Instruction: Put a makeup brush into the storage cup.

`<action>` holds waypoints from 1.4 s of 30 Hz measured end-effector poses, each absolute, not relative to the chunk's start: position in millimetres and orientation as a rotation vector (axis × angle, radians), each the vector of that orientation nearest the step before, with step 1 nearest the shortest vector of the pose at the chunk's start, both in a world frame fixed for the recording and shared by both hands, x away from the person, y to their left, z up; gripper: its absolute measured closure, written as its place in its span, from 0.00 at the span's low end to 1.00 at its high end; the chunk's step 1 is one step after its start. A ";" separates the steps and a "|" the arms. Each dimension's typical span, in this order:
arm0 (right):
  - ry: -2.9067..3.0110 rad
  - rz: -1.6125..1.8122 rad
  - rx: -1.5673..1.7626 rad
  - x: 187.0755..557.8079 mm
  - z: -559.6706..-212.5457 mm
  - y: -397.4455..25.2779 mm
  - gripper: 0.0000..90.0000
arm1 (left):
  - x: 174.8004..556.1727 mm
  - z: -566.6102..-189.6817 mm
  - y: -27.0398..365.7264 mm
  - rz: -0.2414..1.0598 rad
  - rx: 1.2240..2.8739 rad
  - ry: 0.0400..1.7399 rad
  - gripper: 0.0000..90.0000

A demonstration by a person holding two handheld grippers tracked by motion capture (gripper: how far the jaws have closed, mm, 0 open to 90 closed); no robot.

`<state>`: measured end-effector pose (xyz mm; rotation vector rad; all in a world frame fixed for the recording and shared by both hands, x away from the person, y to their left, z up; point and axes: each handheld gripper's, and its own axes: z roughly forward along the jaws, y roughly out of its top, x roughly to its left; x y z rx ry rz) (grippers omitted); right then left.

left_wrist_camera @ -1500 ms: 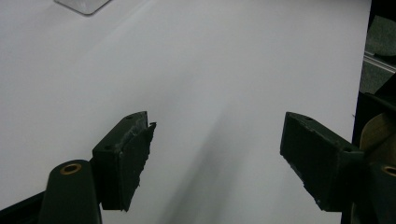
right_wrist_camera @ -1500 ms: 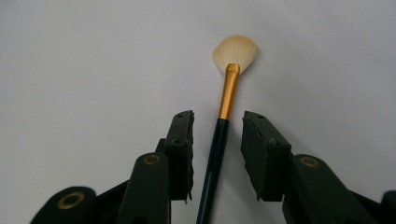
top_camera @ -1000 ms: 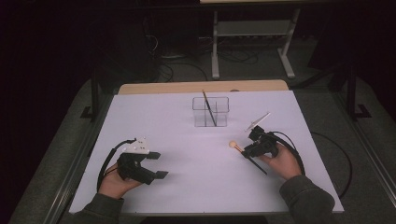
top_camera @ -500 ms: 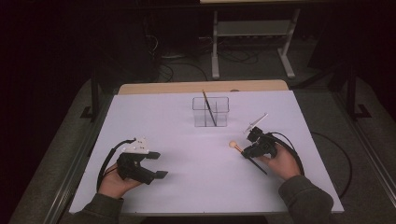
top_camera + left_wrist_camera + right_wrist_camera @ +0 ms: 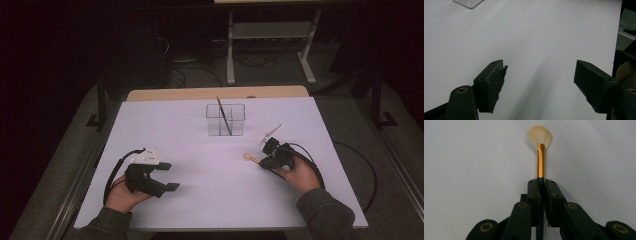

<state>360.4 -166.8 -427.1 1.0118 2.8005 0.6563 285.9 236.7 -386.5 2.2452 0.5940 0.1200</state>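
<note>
- Right gripper (image 5: 541,185) clamped on a small fan brush with gold ferrule, pale bristles and dark handle (image 5: 540,157); jaws pressed together around the handle just behind the ferrule.
- Brush low over the white table (image 5: 200,145), bristle end toward table centre, right of middle, apparently touching or just above the surface.
- Left gripper (image 5: 161,176) resting near the left front, jaws spread wide, nothing between them.
- Clear plastic divided holder (image 5: 226,120) at table's far centre, one thin dark stick (image 5: 223,116) leaning inside.
- Step likely: brush pickup, grip just secured.
- Next probably: lift clear, carry toward holder, tip upright, drop into a compartment.
</note>
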 end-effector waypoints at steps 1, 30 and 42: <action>2.800 0.655 1.008 360.0 -427.1 -166.6 0.92 | 285.9 -386.5 236.5 0.120 2.244 0.594 0.26; 2.863 0.746 0.948 358.8 -422.4 -168.3 0.92 | 286.3 -386.5 237.4 0.123 2.251 0.582 0.26; 2.860 0.814 0.869 345.4 -407.7 -163.2 0.92 | 285.1 -385.5 232.7 0.109 2.253 0.562 0.28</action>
